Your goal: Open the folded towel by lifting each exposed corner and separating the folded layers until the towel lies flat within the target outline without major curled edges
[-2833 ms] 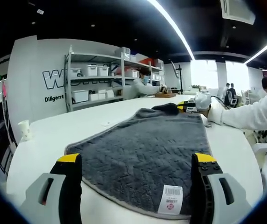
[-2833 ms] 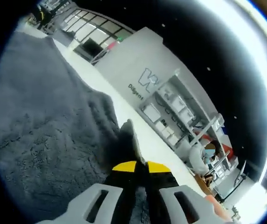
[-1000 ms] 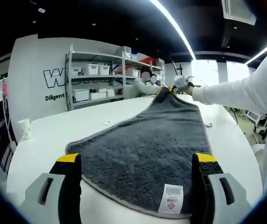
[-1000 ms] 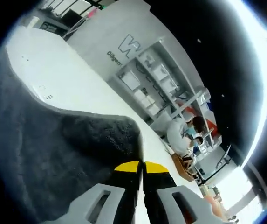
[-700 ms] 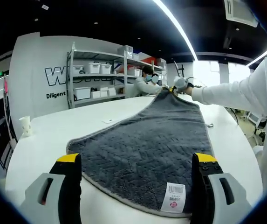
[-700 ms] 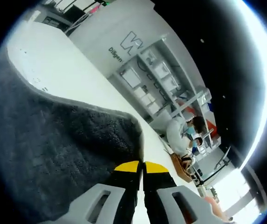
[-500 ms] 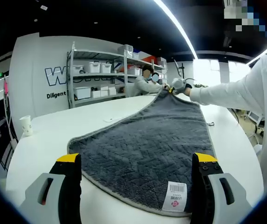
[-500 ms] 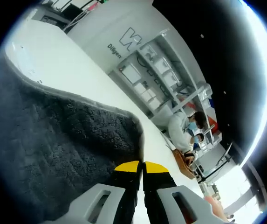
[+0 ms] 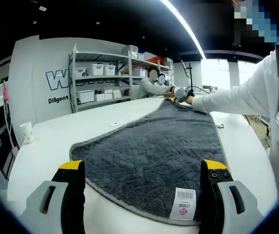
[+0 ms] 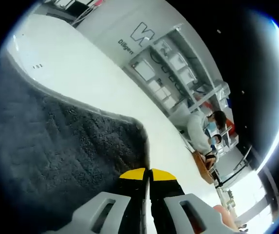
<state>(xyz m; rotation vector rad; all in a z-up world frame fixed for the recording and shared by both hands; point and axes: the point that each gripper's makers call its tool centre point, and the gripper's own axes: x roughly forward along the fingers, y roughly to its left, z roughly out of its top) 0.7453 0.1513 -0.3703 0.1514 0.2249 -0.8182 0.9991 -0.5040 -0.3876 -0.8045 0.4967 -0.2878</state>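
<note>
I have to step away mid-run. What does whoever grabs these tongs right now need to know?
Left tongs: open, hovering over the towel's near edge, by the label.
Right tongs: shut on the far corner, stretched out across the table.
Done: the towel looks spread open, mostly flat.
Left: set the far corner down, release, smooth any curled edge. I can't make out a target outline.

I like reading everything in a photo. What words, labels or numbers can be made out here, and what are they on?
"W": big outlined letter on the white wall, the rest cut off by the shelf unit.
"Diligent": small dark word under it, cut off too.
Tag on the grey towel: barcode and red mark, print too small to read.
</note>
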